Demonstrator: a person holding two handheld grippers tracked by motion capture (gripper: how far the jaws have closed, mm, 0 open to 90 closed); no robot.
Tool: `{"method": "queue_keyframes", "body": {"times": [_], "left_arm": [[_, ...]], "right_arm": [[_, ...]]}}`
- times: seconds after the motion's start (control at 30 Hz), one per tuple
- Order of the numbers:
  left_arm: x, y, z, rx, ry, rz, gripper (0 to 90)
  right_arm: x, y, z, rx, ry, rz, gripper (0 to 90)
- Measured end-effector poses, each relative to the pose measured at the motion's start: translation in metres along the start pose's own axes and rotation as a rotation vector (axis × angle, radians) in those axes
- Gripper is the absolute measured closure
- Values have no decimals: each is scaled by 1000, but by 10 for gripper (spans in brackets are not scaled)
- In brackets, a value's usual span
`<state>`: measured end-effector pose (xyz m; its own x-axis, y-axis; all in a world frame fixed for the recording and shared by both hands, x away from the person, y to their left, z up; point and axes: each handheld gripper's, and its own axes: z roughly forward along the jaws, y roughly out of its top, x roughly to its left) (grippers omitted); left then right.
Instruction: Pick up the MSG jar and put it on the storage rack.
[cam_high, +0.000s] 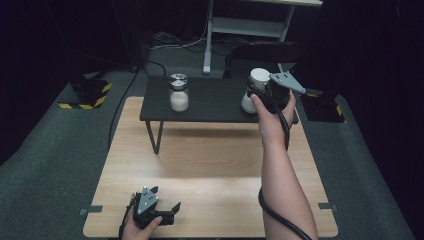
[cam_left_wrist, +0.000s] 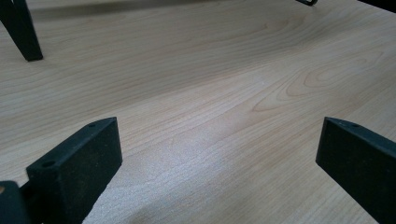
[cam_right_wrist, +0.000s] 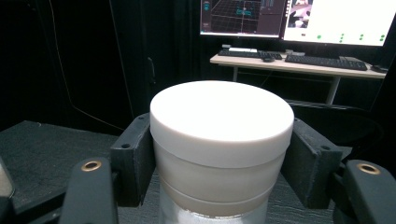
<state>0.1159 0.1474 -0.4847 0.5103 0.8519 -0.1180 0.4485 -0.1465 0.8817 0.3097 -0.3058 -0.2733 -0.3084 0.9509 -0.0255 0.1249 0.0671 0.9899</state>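
A white-lidded jar (cam_high: 258, 77) stands at the right end of a low black stand (cam_high: 215, 102). My right gripper (cam_high: 257, 84) is shut on its lid. In the right gripper view the two black jaws press on either side of the wide white lid (cam_right_wrist: 222, 116), with my right gripper (cam_right_wrist: 219, 140) level at that height. A glass jar (cam_high: 178, 93) with a metal cap and white contents stands at the stand's left end. My left gripper (cam_high: 165, 200) rests at the front of the wooden table (cam_high: 210, 165), open; in the left gripper view nothing but bare wood lies between the jaws of my left gripper (cam_left_wrist: 217, 135).
The black stand sits on thin legs (cam_left_wrist: 21, 30) at the back of the wooden table. Behind it are a white desk frame (cam_high: 250, 25) and a dark chair (cam_high: 265, 52). Yellow-and-black striped bases (cam_high: 87, 92) stand on the grey carpet at both sides. A desk with monitors (cam_right_wrist: 289, 18) lies ahead.
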Motion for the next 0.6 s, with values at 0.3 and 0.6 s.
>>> {"method": "queue_keyframes", "body": {"times": [0.3,0.6], "left_arm": [[0,0,0,0,1,1,3],[-1,1,0,5,1,-1,3]], "right_arm": [[-2,-7,2,-20,14,-17,340],[-1,-6,2,-20,12,-14,338]]}}
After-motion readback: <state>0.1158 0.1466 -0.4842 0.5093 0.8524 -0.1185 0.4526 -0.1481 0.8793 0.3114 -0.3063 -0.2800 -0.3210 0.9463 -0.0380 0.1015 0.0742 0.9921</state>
